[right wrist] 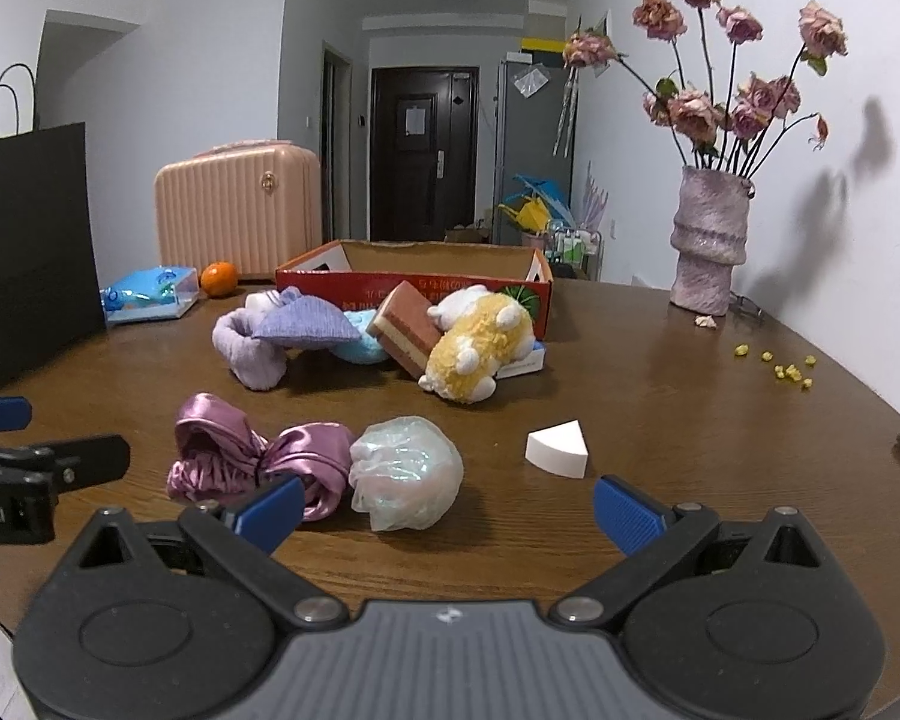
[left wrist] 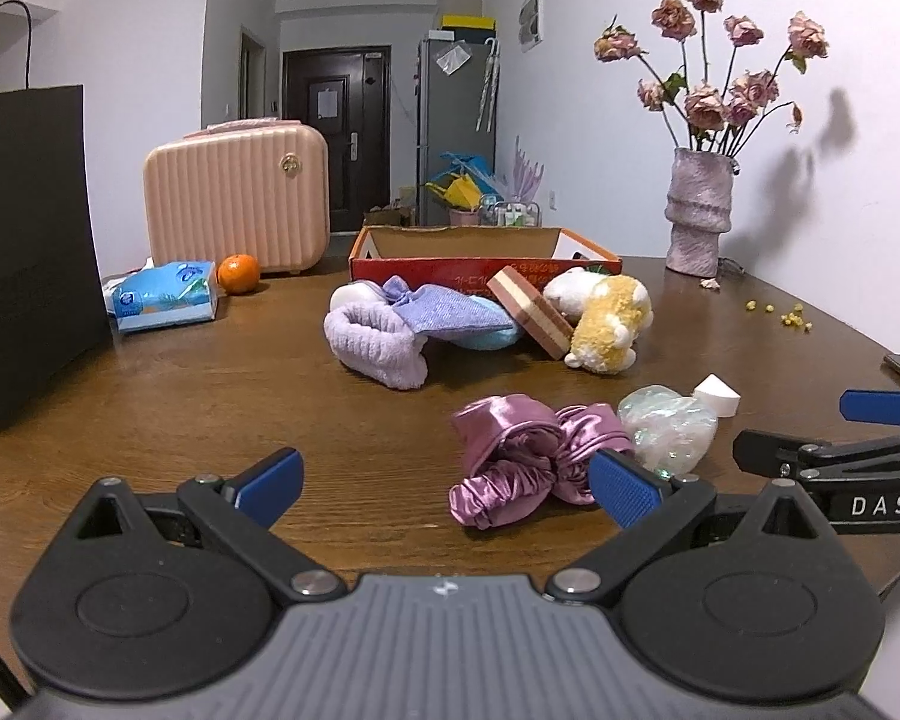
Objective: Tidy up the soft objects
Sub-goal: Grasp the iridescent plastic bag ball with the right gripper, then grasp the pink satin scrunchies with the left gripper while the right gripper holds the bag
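Observation:
Soft objects lie on the brown table. A pink satin scrunchie bundle sits nearest, with an iridescent mesh puff and a white wedge sponge to its right. Farther back are a lilac headband, a purple cloth, a striped sponge and a yellow plush, in front of a red cardboard box. My left gripper is open before the scrunchie. My right gripper is open near the puff.
A black paper bag stands at the left. A pink case, tissue pack and orange sit behind. A vase of dried roses stands at the right, by the wall.

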`<state>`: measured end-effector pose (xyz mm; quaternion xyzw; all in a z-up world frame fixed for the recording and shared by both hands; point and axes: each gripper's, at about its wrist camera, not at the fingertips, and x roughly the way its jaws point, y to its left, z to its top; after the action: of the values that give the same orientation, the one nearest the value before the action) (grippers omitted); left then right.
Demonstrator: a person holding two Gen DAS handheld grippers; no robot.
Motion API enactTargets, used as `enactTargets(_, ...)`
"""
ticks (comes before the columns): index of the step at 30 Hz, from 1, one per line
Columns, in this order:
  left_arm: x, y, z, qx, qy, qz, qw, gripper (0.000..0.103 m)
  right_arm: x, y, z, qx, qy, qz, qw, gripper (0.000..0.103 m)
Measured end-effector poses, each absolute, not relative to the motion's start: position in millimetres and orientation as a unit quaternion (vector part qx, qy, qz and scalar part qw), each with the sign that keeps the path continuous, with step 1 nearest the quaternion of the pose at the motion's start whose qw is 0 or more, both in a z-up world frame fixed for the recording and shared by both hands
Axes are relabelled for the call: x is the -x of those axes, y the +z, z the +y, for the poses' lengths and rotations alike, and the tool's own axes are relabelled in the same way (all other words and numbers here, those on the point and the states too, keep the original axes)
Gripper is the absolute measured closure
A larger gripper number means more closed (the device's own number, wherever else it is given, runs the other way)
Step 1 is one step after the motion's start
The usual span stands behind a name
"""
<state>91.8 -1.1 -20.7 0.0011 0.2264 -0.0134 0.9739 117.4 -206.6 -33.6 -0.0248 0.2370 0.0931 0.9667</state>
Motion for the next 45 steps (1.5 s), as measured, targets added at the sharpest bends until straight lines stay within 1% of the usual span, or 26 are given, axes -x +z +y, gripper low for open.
enactTargets(6,-106.5,-26.6,0.4,0.002,-0.015,0.238,0.971,0.0,-139.2,-43.5,-202.4,0.029,0.096,0.254,0.962,0.002)
enactTargets(12,-119.1,-34.1,0.7,0.005,-0.023,0.248,0.968,0.0,-161.0,-52.4,-199.0,0.036,0.098,0.268,0.958,0.007)
enactTargets(17,-129.8,-37.8,0.7,0.007,-0.022,0.258,0.966,0.0,-177.9,-58.7,-197.6,0.039,0.105,0.274,0.955,0.008)
enactTargets(23,-139.5,-41.8,-1.1,0.004,-0.014,0.27,0.963,0.0,-198.1,-65.6,-195.0,0.037,0.116,0.288,0.95,0.015)
enactTargets(24,-140.7,-42.6,-1.0,0.003,-0.013,0.271,0.962,0.0,-200.4,-66.5,-194.8,0.036,0.12,0.289,0.949,0.018)
enactTargets(25,-141.9,-43.3,-0.6,0.004,-0.012,0.273,0.962,0.0,-203.2,-67.6,-194.4,0.036,0.124,0.292,0.948,0.026)
enactTargets(26,-143.1,-43.8,-0.3,0.004,-0.011,0.275,0.962,0.0,-205.9,-68.8,-194.0,0.037,0.127,0.295,0.946,0.029)
enactTargets(27,-144.1,-44.2,-0.1,0.004,-0.01,0.276,0.961,0.0,-208.4,-70.0,-193.5,0.036,0.129,0.298,0.945,0.035)
enactTargets(28,-145.0,-44.5,0.0,0.003,-0.008,0.277,0.961,0.0,-210.1,-71.1,-194.0,0.034,0.132,0.301,0.944,0.045)
enactTargets(29,-146.0,-44.7,0.0,0.003,-0.008,0.278,0.961,0.0,-212.0,-72.2,-194.1,0.032,0.134,0.304,0.943,0.049)
enactTargets(34,-150.7,-45.3,-2.3,0.002,-0.007,0.281,0.96,0.0,-211.4,-73.1,-195.6,0.03,0.146,0.301,0.942,0.06)
enactTargets(37,-151.5,-45.1,-4.4,0.003,-0.008,0.28,0.96,0.0,-209.0,-71.5,-199.4,0.024,0.146,0.293,0.944,0.064)
enactTargets(45,-154.0,-41.2,-17.8,-0.002,-0.013,0.279,0.96,0.0,-197.6,-62.8,-219.6,-0.006,0.142,0.26,0.955,0.066)
